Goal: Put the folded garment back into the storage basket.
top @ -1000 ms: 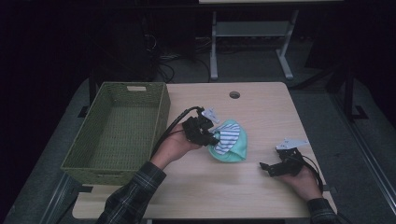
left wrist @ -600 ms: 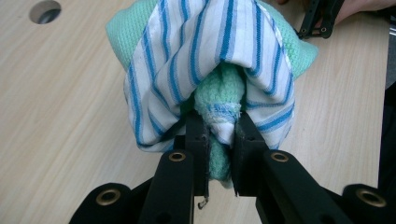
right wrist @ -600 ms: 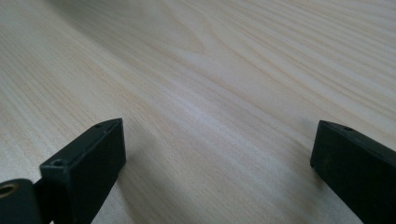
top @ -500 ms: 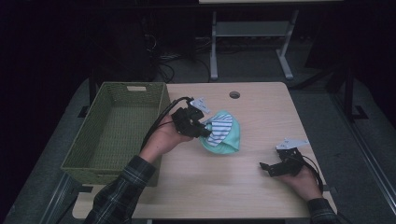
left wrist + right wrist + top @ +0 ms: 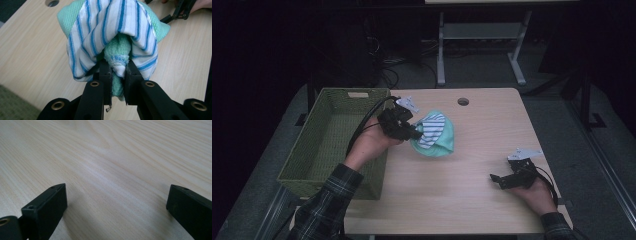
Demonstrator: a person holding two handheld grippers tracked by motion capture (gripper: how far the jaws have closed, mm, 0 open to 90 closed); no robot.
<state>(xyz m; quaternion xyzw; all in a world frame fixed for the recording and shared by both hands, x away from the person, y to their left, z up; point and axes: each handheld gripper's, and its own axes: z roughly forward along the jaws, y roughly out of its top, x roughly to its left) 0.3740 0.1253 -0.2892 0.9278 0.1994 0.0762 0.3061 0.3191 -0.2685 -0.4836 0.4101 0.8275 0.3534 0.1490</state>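
Where the table [image 5: 472, 170] carries things, they count as one basket [image 5: 332, 145] at its left edge and one bundle of two cloths: a green cloth [image 5: 443, 142] wrapped with a striped cloth [image 5: 430, 131], just right of the basket. The left tongs [image 5: 414, 134] are clamped on a fold of the green cloth [image 5: 117, 53] under the striped one [image 5: 100, 32]. The right tongs [image 5: 497, 179] rest on bare table near the right edge, spread wide, gripping nothing.

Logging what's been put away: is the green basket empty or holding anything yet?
Empty: the basket shows bare woven floor, while the cloth bundle hangs outside it in the left tool.
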